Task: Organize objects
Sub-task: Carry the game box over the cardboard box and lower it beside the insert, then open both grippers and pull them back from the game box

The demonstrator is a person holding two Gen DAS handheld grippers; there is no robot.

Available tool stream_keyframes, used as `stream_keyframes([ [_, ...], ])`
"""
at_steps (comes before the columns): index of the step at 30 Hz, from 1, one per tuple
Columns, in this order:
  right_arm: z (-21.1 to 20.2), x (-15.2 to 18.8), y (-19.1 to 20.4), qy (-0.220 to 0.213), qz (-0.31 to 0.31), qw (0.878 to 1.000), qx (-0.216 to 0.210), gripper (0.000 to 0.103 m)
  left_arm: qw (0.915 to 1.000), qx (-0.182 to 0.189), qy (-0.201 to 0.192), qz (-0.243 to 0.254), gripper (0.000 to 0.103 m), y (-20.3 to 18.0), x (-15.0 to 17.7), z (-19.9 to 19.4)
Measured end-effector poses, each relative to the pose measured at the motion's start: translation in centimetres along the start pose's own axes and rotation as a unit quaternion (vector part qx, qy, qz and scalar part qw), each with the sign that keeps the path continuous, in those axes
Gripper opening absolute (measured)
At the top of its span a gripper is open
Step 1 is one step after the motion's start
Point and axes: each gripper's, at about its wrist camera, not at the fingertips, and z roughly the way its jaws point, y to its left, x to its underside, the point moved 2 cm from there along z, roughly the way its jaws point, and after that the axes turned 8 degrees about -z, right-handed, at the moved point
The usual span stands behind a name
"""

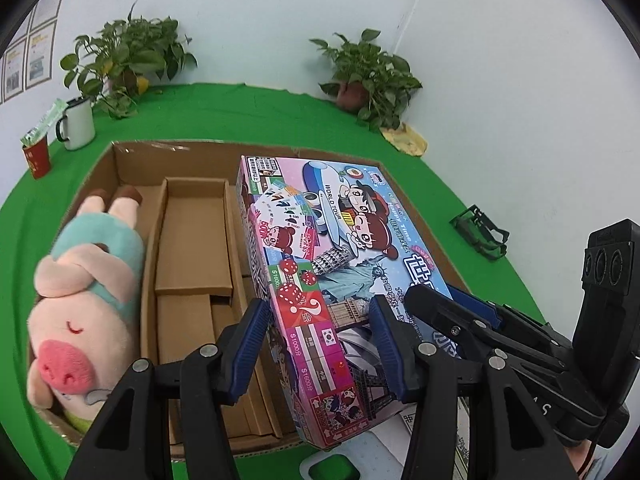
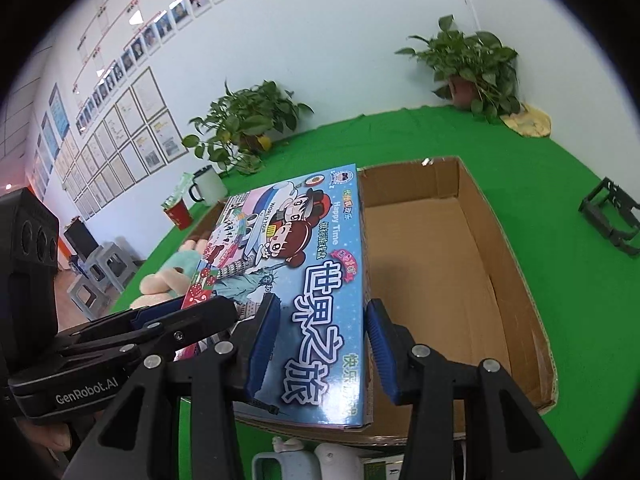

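Blue pads [image 1: 252, 344] on my left hand-held gripper [image 1: 320, 344] sit closest to the camera, and they are pressed on the near end of the game box [image 1: 320, 248]. So the left hand-held gripper is grasping the game box by its pink side. My right hand-held gripper [image 2: 320, 348] is grasping the same game box [image 2: 312, 280] by its blue side, with one pad [image 2: 260, 344] on top of the lid and the other down at the box's right edge.

I see the game box tilted, held over the big cardboard box [image 1: 132, 160]. Its far end is over the middle of the cardboard box, and its near end sticks out past the front wall.

A toy pig [image 1: 80, 304] lies in the left part of the cardboard box, with its snout toward me. Beside the pig are small cardboard trays [image 1: 196, 240], which are bare inside. The right part of the cardboard box [image 2: 460, 264] has a bare floor.

The cardboard box rests on a desk [image 1: 224, 116] with a green cloth. Far back I see two potted plants [image 1: 132, 56], a white mug [image 1: 78, 124] and a red cup [image 1: 38, 158]. A dark frame [image 2: 612, 216] lies on the cloth off to the right.
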Motion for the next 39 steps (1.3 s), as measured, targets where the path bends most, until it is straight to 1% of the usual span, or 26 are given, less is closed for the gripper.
stream_keyframes([
  [5,1.6,0.4,-1.2,0.030,0.013,0.999,-0.004,0.044,0.9998,-0.007,0.018,-0.002,0.049,0.5,0.1,2.8],
  [11,3.5,1.1,-1.9,0.064,0.029,0.997,-0.012,0.044,0.9987,-0.019,0.044,-0.016,0.049,2.0,0.6,5.0],
  [16,4.6,1.8,-2.4,0.089,0.046,0.994,-0.031,0.043,0.9982,-0.043,0.043,0.002,0.049,1.9,1.1,5.5],
  [19,5.0,2.1,-2.8,0.098,0.057,0.993,-0.038,0.044,0.9975,-0.052,0.044,0.018,0.049,1.5,1.3,5.6],
  [21,5.3,2.3,-3.0,0.105,0.059,0.992,-0.043,0.044,0.9974,-0.053,0.045,0.019,0.049,1.4,1.5,5.4],
  [22,5.3,2.3,-2.9,0.106,0.057,0.992,-0.044,0.044,0.9975,-0.051,0.045,0.018,0.049,1.3,1.7,4.9],
  [24,5.3,2.3,-2.9,0.111,0.055,0.991,-0.052,0.045,0.9983,-0.036,0.043,0.017,0.049,1.2,1.9,4.1],
  [28,5.7,2.1,-3.1,0.120,0.060,0.988,-0.074,0.045,0.9981,-0.047,0.016,0.036,0.052,0.9,1.9,2.1],
  [30,6.3,2.1,-3.3,0.134,0.059,0.986,-0.079,0.045,0.9984,-0.045,0.016,0.031,0.052,1.2,1.9,1.6],
  [33,6.9,2.2,-3.4,0.146,0.056,0.985,-0.072,0.045,0.9982,-0.048,0.028,0.021,0.052,2.0,2.4,1.6],
  [36,7.0,2.3,-3.0,0.151,0.041,0.985,-0.070,0.044,0.9983,-0.035,0.045,-0.007,0.052,3.1,3.0,1.9],
  [39,7.1,2.2,-2.8,0.152,0.036,0.985,-0.070,0.045,0.9983,-0.039,0.042,-0.013,0.052,3.6,3.4,1.7],
])
